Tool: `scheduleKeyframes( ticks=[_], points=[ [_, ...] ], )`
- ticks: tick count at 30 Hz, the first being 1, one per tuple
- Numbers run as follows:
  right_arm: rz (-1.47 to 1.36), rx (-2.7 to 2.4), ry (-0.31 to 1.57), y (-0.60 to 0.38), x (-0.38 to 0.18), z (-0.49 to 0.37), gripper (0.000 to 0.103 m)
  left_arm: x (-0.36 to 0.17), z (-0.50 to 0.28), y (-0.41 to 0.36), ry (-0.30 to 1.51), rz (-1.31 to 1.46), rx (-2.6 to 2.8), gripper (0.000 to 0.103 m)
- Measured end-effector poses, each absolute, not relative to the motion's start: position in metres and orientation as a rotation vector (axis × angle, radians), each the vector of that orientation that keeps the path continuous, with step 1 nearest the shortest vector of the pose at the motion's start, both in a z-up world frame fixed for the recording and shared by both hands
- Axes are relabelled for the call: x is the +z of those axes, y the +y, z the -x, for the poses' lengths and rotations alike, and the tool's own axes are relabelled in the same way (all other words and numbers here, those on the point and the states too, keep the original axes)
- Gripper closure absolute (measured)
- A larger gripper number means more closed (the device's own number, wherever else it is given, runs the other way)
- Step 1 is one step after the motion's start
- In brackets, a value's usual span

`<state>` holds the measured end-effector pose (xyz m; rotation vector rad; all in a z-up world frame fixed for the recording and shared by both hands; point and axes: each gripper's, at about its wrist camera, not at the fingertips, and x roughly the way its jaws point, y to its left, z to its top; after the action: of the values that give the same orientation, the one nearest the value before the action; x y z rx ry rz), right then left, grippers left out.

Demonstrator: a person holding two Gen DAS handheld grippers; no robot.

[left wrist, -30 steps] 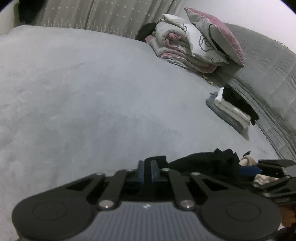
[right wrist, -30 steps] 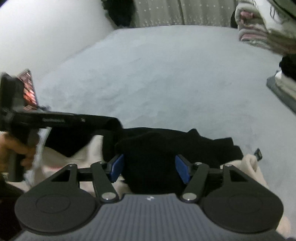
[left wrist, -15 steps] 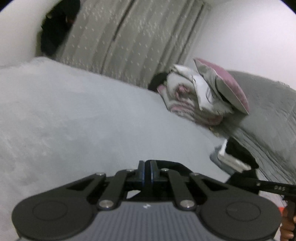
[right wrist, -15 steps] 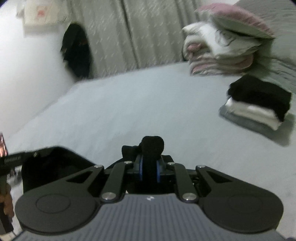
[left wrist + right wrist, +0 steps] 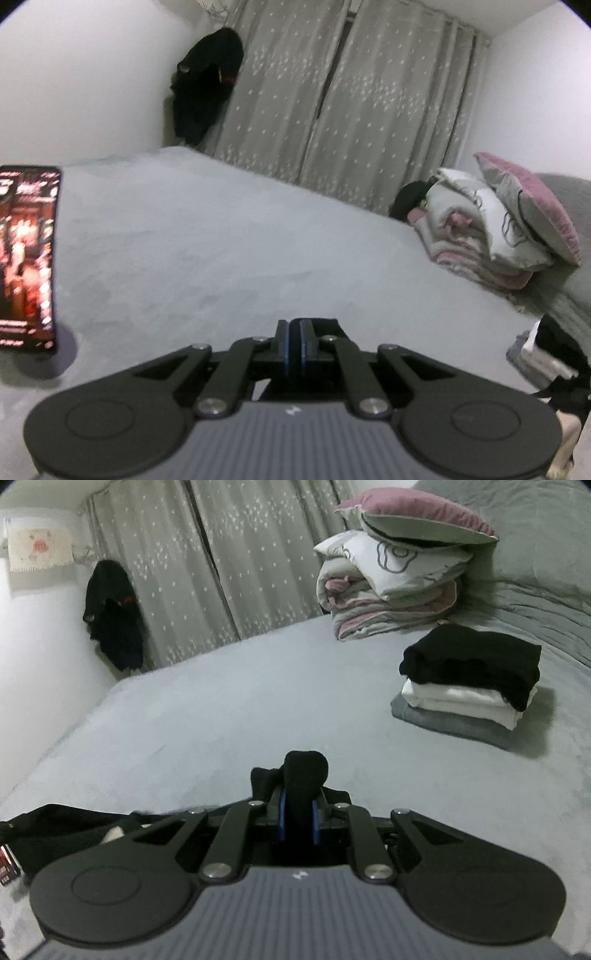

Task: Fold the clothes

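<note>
Both grippers are raised off the bed (image 5: 229, 716), right gripper (image 5: 298, 821) newly clamped on black garment (image 5: 304, 771), left gripper (image 5: 294, 341) pinched shut, cloth unconfirmed; pickup step, spreading toward 12 o'clock judged next.

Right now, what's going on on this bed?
A person is folding clothes with two handheld grippers. The right gripper is clamped on a bunch of the black fabric garment. The left gripper is shut, with dark cloth beneath it. A stack of folded black, white and grey clothes already sits on the grey bed.
</note>
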<state>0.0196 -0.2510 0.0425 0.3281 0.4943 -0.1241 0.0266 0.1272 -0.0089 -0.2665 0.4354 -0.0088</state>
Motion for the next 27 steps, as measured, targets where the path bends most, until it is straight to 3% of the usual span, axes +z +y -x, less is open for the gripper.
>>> scheduleKeyframes(
  ticks=[11,16,22,27],
  points=[
    [-0.240,-0.112,0.670,-0.246,0.006,-0.027,0.088,-0.068,-0.017,0.153,0.781,0.207,-0.113,0.097],
    [-0.199,-0.094,0.702,-0.245,-0.004,-0.019,0.088,-0.062,-0.012,0.164,0.770,0.251,-0.150,0.090],
    [-0.181,-0.047,0.660,-0.250,-0.001,-0.001,0.088,-0.032,-0.005,0.148,0.615,0.234,-0.195,0.087],
    [-0.147,-0.035,0.654,-0.247,0.001,0.004,0.088,-0.026,-0.023,0.125,0.624,0.256,-0.343,0.062]
  ],
)
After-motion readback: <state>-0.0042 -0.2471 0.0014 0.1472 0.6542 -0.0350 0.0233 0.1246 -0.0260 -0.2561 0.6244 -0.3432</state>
